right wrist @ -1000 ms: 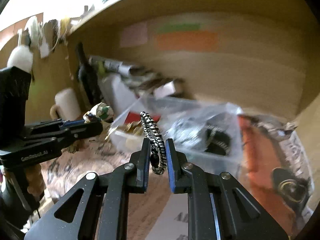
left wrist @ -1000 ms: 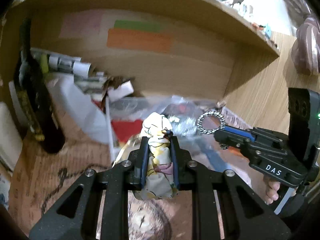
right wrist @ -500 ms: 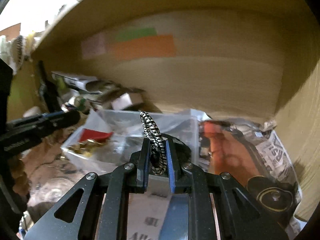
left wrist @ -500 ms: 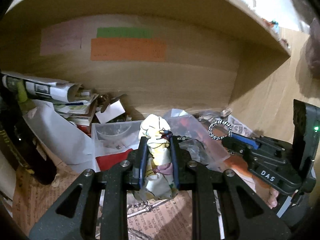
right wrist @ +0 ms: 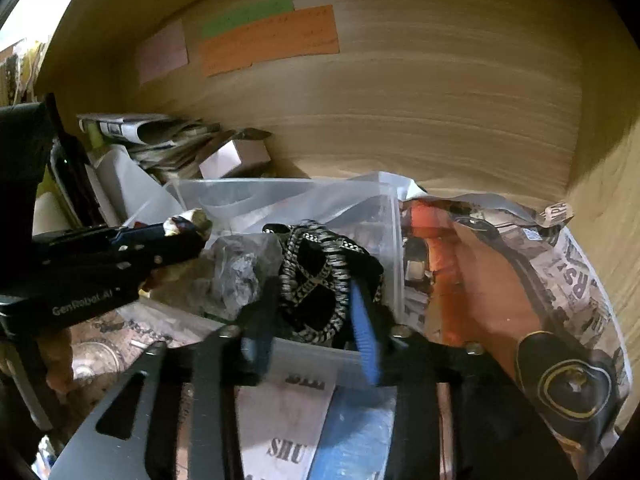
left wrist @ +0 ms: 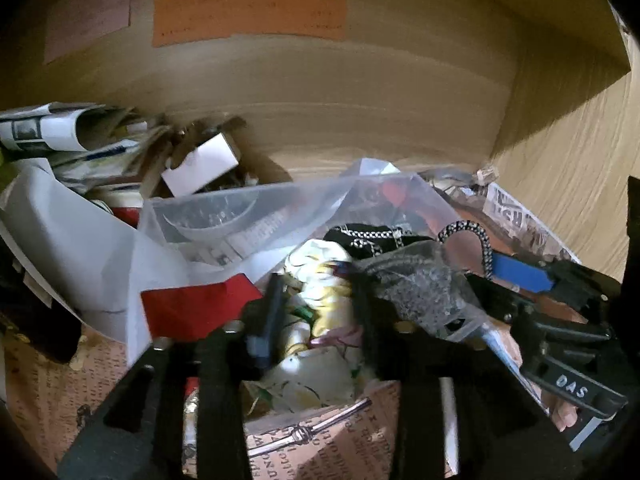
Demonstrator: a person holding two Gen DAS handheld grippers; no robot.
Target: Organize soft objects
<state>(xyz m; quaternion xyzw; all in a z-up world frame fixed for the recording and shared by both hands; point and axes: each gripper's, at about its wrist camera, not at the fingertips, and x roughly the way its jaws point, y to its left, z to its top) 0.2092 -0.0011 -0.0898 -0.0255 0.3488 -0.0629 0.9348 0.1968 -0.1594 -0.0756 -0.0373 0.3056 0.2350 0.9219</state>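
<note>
Two tongs work over one clear plastic bin (right wrist: 394,240) that sits on a newspaper-covered surface (left wrist: 320,440) inside a wooden alcove. The left tongs (left wrist: 316,300) are clenched on one crumpled floral cloth (left wrist: 320,292), held just over the bin's near left part. The right tongs (right wrist: 316,320) stand spread over the bin's near rim; one black-and-white braided hair tie (right wrist: 320,276) lies between their fingers, and whether the pads touch it I cannot tell. One grey fuzzy bundle (right wrist: 236,272) sits in the bin just left of the tie. On the far wall are three paper labels: one pink (right wrist: 162,56), one green (right wrist: 248,14), one orange (right wrist: 272,38). A stack of rolled papers (left wrist: 72,136) lies far left.
</note>
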